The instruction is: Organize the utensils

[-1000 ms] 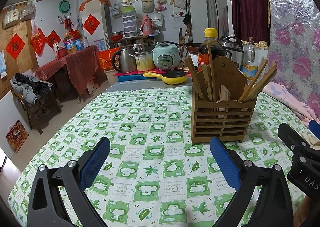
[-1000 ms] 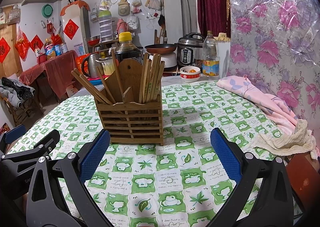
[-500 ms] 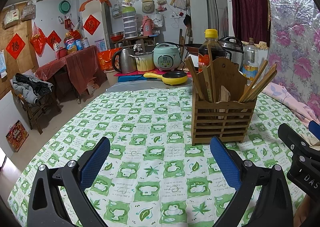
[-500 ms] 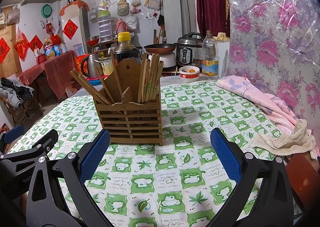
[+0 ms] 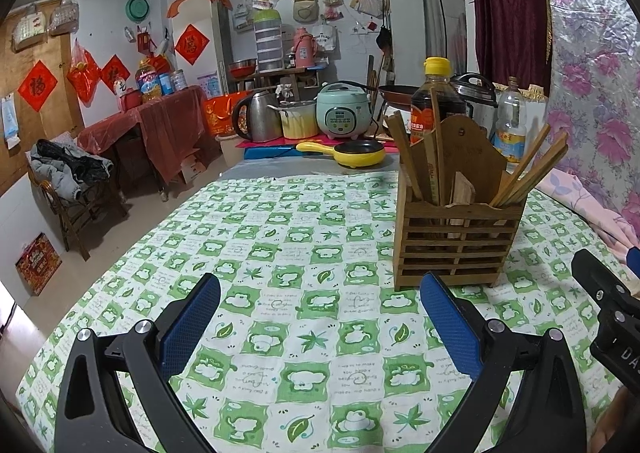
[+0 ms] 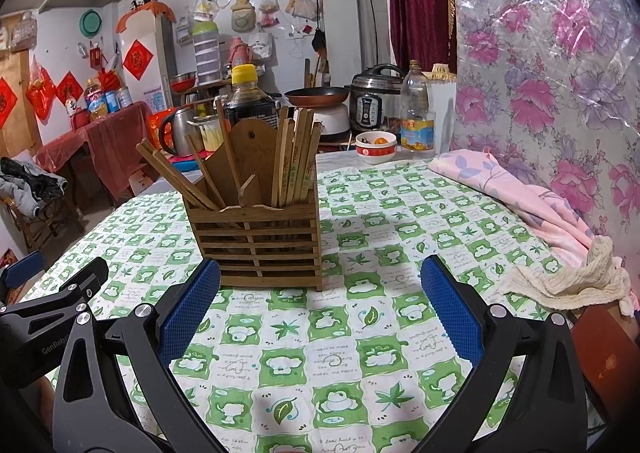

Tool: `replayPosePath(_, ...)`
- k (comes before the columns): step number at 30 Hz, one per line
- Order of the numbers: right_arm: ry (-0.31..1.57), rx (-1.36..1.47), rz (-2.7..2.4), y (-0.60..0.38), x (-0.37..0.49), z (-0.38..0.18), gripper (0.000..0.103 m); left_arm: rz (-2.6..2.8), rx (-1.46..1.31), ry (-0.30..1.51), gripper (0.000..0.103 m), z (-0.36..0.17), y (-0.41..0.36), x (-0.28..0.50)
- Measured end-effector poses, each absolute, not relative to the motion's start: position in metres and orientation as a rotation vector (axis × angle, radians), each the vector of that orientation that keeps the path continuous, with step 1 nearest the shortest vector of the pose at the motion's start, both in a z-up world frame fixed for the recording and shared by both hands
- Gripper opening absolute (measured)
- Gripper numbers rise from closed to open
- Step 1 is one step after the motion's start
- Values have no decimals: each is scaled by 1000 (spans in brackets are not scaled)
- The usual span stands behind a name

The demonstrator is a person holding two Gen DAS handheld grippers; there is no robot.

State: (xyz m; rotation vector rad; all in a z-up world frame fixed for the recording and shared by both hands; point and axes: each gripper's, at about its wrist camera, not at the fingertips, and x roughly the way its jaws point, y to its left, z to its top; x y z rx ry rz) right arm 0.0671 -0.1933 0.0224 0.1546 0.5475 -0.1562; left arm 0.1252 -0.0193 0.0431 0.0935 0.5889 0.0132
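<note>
Left wrist view: left gripper (image 5: 320,317) spread wide, nothing btwn its blue pads, above the green checked tablecloth (image 5: 304,237). Wooden holder (image 5: 456,241) w/ chopsticks (image 5: 528,169) stands upright ahead & to the right, just past the right finger's tip, not touching. Right gripper's black body at far right edge.

Right wrist view: right gripper (image 6: 320,305) also wide, empty. Holder (image 6: 260,241) ahead, left of centre; left pad's tip overlaps its base corner, contact unclear. Chopsticks (image 6: 296,157) lean in both compartments. Pink cloth (image 6: 516,193) well right.

We see a green-and-white checked cloth (image 6: 360,333), a brown slatted holder (image 6: 260,241), blue fingers (image 6: 188,313), and a yellow pan (image 5: 356,153).
</note>
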Motion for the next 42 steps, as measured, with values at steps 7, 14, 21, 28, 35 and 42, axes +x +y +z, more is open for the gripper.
replayPosePath(7, 548, 156, -158, -196, 67, 22, 97, 19, 91, 584, 98, 43, -21, 125)
replayPosePath(14, 549, 157, -158, -197, 66, 22, 97, 20, 92, 583, 98, 43, -20, 124)
replayPosePath(21, 550, 157, -157, -197, 67, 22, 97, 22, 92, 582, 98, 43, -21, 124)
replayPosePath(28, 550, 158, -157, -197, 67, 22, 97, 24, 92, 583, 98, 43, -22, 124)
replayPosePath(35, 552, 156, -156, -198, 67, 22, 97, 23, 92, 584, 98, 43, -21, 124)
replayPosePath(42, 550, 158, -157, -197, 67, 22, 97, 26, 92, 584, 98, 42, -22, 123)
